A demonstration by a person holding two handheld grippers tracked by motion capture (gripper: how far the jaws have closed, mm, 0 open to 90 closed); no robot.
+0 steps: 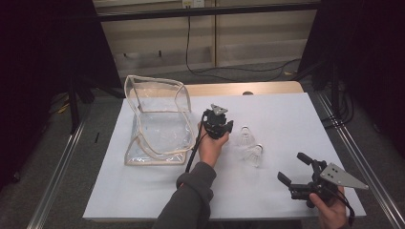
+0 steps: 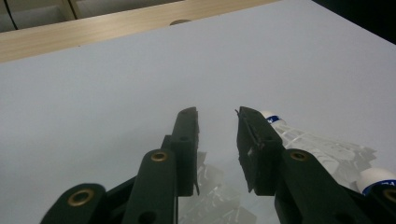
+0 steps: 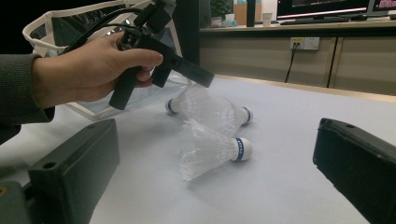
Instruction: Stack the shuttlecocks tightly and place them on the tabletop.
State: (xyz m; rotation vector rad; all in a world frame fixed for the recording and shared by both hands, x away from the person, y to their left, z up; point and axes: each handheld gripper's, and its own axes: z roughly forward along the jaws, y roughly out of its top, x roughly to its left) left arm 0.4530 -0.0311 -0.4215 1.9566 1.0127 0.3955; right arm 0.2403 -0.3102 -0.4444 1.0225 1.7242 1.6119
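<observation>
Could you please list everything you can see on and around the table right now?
shuttlecocks: three, white with blue-banded corks, lying mid-table, right of the bag.
clear bag: one, transparent with beige trim, open, left half of table.
table: one, white top with a wooden far edge.
cables: black, on the floor beyond the table.
left gripper: black, open, beside the shuttlecocks.
right gripper: black, open, near the table's right front corner.
left hand: grey sleeve, holding the left gripper.
right hand: holding the right gripper.

White table (image 1: 286, 119): shuttlecocks (image 1: 253, 155), clear bag (image 1: 157, 121).
</observation>
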